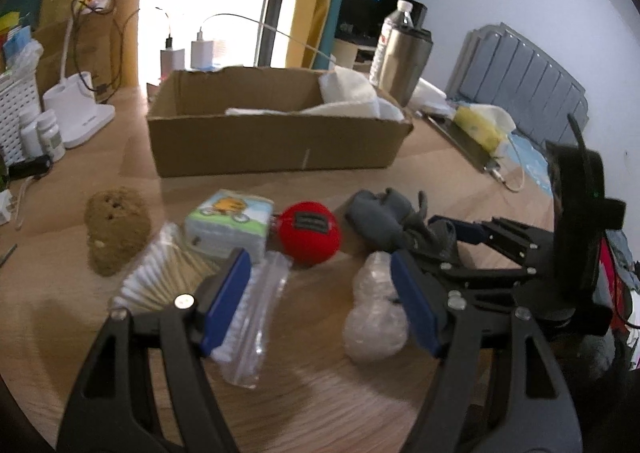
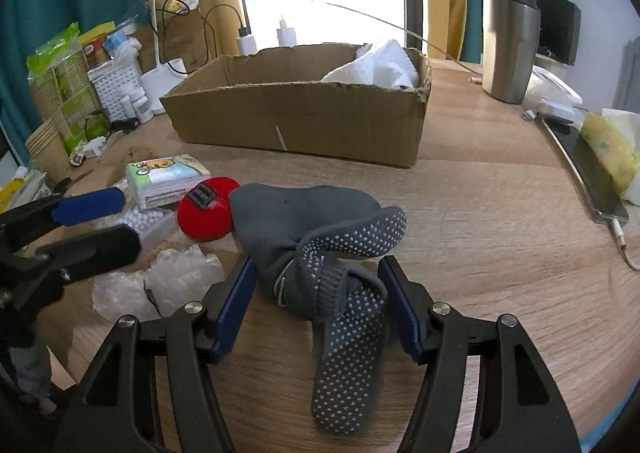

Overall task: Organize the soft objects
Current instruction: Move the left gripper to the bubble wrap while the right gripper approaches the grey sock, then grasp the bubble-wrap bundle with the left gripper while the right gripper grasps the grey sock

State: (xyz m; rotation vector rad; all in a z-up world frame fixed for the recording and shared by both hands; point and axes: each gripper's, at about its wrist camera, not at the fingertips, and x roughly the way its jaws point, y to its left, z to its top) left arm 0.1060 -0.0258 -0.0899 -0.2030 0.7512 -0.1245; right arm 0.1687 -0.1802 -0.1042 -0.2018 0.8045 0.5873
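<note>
Left hand-held gripper (image 1: 320, 305): I am holding it over the near desk with jaws standing apart and nothing pressed between the pads; a clear plastic sleeve (image 1: 260, 317) is lying in the gap by the left pad.
Right hand-held gripper (image 2: 316, 305): I am holding it with jaws apart on either side of the grey socks (image 2: 320, 253); I am seeing a gap at each pad, so no grip yet.
Grey socks: lying bundled on the desk (image 2: 500, 237), dotted soles up, touching the red ball (image 2: 204, 213) on their left.
Bubble wrap (image 2: 160, 285): sitting just beside the right gripper's left finger.
Cotton swabs (image 1: 160, 277): lying against the tissue pack (image 1: 230, 223), near the left gripper's left finger.
Brown sponge (image 1: 116, 229): sitting apart, toward the desk's left side.
Cardboard box (image 2: 296, 121): standing open behind the objects, white cloth (image 2: 380, 65) piled in its right end, the left part showing bare room.
Open room: I am seeing bare desk between socks and box front, and to the right up to the phone (image 2: 588, 173) near the edge.
Left edge: crowded with bottles, a lamp base and a white basket.
</note>
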